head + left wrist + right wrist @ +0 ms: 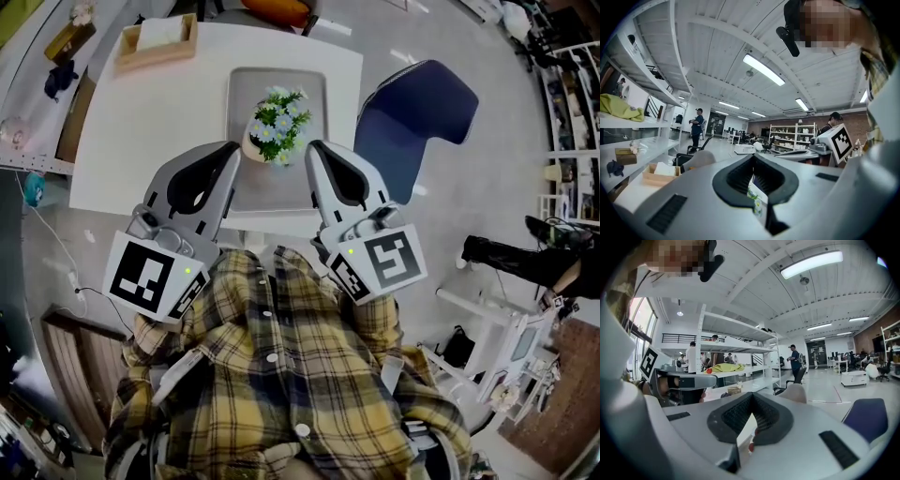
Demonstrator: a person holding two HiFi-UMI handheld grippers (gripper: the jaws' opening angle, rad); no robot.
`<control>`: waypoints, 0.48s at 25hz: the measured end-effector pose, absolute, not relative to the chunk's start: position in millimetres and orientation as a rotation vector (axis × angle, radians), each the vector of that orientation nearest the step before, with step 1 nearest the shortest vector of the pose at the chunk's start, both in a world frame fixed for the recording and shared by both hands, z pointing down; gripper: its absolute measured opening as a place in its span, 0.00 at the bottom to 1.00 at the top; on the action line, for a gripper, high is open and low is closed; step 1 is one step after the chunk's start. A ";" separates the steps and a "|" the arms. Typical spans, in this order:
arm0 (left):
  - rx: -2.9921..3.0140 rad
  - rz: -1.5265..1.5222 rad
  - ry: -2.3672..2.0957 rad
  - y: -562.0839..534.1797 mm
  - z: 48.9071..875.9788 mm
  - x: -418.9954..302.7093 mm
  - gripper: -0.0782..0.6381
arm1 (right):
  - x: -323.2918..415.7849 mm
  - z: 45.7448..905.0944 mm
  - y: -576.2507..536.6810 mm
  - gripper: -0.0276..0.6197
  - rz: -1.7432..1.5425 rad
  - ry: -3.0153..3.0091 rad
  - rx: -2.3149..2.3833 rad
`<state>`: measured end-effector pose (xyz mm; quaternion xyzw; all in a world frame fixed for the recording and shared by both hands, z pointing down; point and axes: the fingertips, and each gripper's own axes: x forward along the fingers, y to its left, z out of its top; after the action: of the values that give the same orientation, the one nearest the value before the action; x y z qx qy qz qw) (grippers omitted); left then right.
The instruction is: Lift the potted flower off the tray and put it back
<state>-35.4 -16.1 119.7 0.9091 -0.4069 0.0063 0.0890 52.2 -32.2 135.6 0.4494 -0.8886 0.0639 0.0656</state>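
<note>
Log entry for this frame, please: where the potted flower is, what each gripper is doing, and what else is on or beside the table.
potted flower: stands on tray, at its near end
tray: on white table
left gripper: shut, empty, left of the flower
right gripper: shut, empty, right of the flower
also on table: wooden box, far left corner
beside table: blue chair, on the right
flower held: no

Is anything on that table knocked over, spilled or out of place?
Nothing stands out: the potted flower sits on the grey tray, with no spill, and the tray lies square on the white table.
</note>
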 end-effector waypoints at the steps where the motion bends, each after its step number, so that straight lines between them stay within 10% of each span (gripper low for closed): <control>1: 2.716 0.026 -1.190 -20.2 119.8 -36.2 0.12 | 52.0 136.2 -34.3 0.04 0.198 -2.672 1.377; 12: 2.776 0.096 -1.007 -73.3 128.3 -47.4 0.12 | 43.7 140.6 -74.3 0.04 0.251 -2.568 1.566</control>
<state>-47.4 -73.3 128.3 0.9355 -0.3393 0.0322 0.0936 43.7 -74.3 140.6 0.5178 -0.8492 0.0830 0.0615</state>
